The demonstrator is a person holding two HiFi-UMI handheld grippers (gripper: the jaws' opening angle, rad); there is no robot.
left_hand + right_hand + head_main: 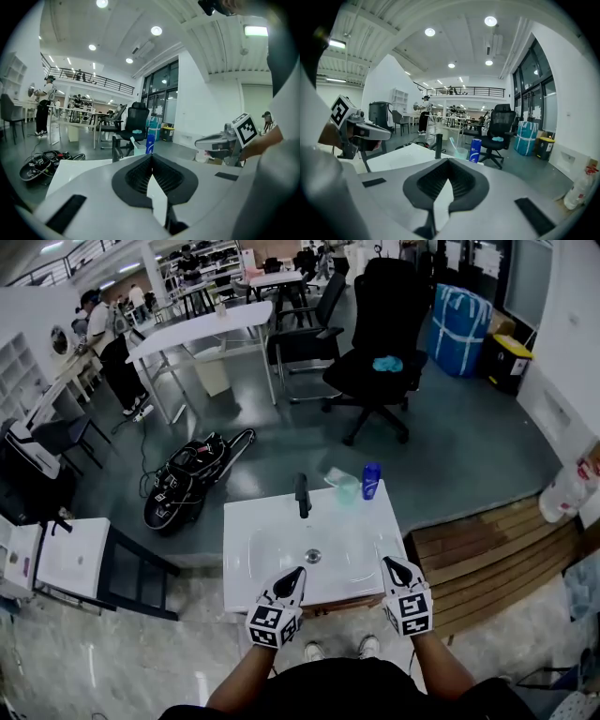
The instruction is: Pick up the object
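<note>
A blue bottle (371,481) stands at the far right corner of a white sink (272,540), next to a translucent cup (347,488) with a toothbrush in it. A black faucet (302,495) rises at the back middle. My left gripper (296,573) and right gripper (387,563) hover over the sink's near edge, side by side and well short of the bottle. Both are shut with nothing between the jaws. The left gripper view shows the bottle (150,143) just past its shut tips (152,157). The right gripper view has the bottle (475,150) and cup (461,153) right of the faucet (438,146).
A black office chair (380,343) and a blue wrapped bundle (459,324) stand beyond the sink. A black bag (183,484) lies on the floor at the left. Wooden decking (487,554) runs along the right. A white cabinet (70,559) sits at the left, and a person (108,348) stands far off.
</note>
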